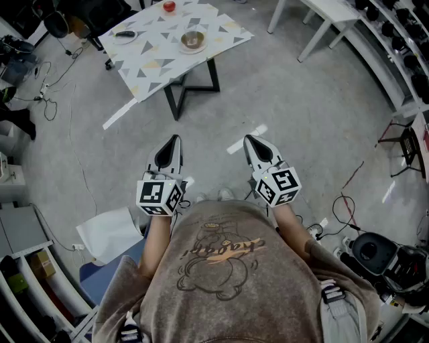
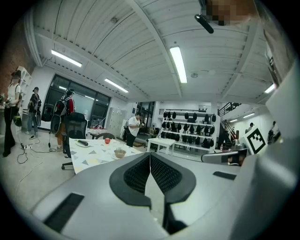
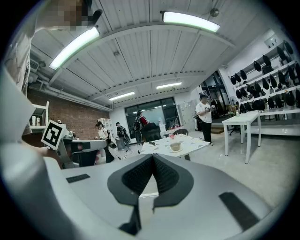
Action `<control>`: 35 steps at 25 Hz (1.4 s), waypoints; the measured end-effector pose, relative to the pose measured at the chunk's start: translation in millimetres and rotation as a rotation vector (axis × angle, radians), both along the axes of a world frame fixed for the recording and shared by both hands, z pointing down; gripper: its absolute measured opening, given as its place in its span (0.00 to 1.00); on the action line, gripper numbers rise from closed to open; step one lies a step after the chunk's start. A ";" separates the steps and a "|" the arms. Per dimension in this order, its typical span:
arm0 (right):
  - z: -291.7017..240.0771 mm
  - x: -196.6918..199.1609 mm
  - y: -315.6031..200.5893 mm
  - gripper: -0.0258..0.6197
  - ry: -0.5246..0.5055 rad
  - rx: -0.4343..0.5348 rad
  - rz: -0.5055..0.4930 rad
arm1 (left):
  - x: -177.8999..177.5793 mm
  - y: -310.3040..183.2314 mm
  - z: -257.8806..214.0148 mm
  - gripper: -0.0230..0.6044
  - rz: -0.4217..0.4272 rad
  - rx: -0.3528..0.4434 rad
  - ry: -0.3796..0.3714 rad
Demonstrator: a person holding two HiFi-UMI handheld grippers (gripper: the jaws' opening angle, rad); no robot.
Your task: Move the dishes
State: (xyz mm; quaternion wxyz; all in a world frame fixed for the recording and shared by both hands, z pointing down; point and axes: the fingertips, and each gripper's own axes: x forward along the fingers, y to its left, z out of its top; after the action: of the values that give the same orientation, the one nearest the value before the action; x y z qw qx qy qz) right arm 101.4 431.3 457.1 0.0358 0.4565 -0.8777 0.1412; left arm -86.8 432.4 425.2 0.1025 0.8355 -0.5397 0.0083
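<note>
- The dishes sat on the table [image 1: 151, 63], well apart from the person. A small bowl [image 1: 193, 39] rested on a saucer [image 1: 182, 49] toward the table's right corner, a little in from the near edge.
- A second plate [image 1: 115, 39] lay by the left edge with a dark, long object [image 1: 125, 33] on it; what that object was could not be told.
- A red apple [image 1: 169, 6] stood toward the far edge, apart from both dishes.
- The bowl looked stiff, light and smooth-walled, and probably breakable if dropped. Its rim seemed the best hold, with one jaw inside and one outside, since the rounded wall would likely slip.
- The saucer and the plate looked thin and flat against the patterned cloth. A pinch on the raised rim seemed the only hold, and a tilt would likely send the bowl or the dark object sliding off.
- The left gripper [image 1: 175, 139] was clenched on nothing, its jaws meeting with only floor and room beyond them.
- The right gripper [image 1: 249, 139] was likewise clenched and empty, with its pads together.
- Both were held just in front of the person's body over bare floor, aimed roughly toward the table.
- The task looked not yet begun: a walk to the near edge and opened jaws would be needed first.
</note>
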 end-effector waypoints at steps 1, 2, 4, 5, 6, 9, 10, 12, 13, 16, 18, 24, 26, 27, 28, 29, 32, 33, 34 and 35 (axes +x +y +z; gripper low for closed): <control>0.0 -3.1 -3.4 0.04 -0.005 0.000 -0.003 | -3.2 -3.1 0.5 0.07 -0.001 0.001 0.000; 0.1 -6.4 -6.6 0.04 -0.008 -0.001 -0.006 | -6.6 -6.1 1.1 0.07 -0.001 0.003 -0.001; 0.9 -13.6 -11.4 0.04 -0.002 0.000 -0.011 | -13.7 -11.5 3.2 0.07 0.002 0.003 -0.003; 1.7 -17.3 -13.0 0.04 0.007 0.001 -0.012 | -17.6 -13.9 4.7 0.07 0.005 0.003 -0.004; 2.8 -20.9 -14.4 0.04 0.017 0.001 -0.011 | -21.7 -16.2 6.4 0.07 0.009 0.002 -0.004; 7.9 -29.4 -21.1 0.04 0.048 -0.001 0.001 | -34.2 -24.9 11.1 0.07 0.022 0.007 0.003; 9.8 -31.4 -24.3 0.04 0.057 -0.002 0.009 | -37.3 -28.6 12.1 0.07 0.027 0.011 0.004; 12.3 -34.9 -31.5 0.04 0.070 -0.005 0.025 | -41.7 -36.1 13.2 0.07 0.037 0.017 0.001; 12.6 -36.7 -35.9 0.04 0.073 -0.005 0.031 | -43.6 -40.3 13.5 0.07 0.040 0.018 0.000; 11.4 -43.5 -54.1 0.04 0.066 -0.003 0.041 | -48.1 -55.1 15.5 0.07 0.041 0.011 0.006; 11.4 -49.3 -70.5 0.04 0.056 -0.001 0.040 | -50.1 -68.1 18.4 0.07 0.040 0.006 0.008; 18.2 -58.5 -135.1 0.04 0.030 0.014 0.022 | -54.3 -126.1 27.5 0.07 0.035 0.009 -0.004; 19.7 -55.0 -161.4 0.04 0.022 0.015 0.018 | -52.6 -152.8 28.2 0.07 0.029 0.012 -0.005; 19.4 -52.0 -175.1 0.04 0.022 0.016 0.018 | -50.2 -167.0 27.6 0.07 0.028 0.013 -0.004; 18.7 -48.8 -188.9 0.04 0.022 0.018 0.018 | -47.3 -181.4 26.6 0.07 0.028 0.014 -0.005; 18.0 -45.9 -202.8 0.04 0.021 0.018 0.019 | -44.2 -195.7 25.5 0.07 0.029 0.014 -0.009; 18.7 -42.2 -246.3 0.04 0.010 0.008 0.005 | -37.5 -238.0 21.3 0.07 0.026 0.007 -0.024; 18.9 -41.3 -261.5 0.04 0.004 0.002 -0.003 | -35.4 -252.7 19.9 0.07 0.022 0.004 -0.027; 18.4 -39.7 -277.0 0.04 0.000 -0.001 -0.011 | -32.7 -267.9 18.4 0.07 0.018 0.001 -0.028; 17.3 -37.5 -292.4 0.04 -0.001 -0.002 -0.019 | -29.9 -283.2 16.9 0.07 0.014 -0.001 -0.026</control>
State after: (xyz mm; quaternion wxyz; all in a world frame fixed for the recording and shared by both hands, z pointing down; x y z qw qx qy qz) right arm 64.0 138.9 474.4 0.0372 0.4481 -0.8818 0.1422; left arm -116.7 149.3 442.1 0.0960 0.8389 -0.5353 0.0203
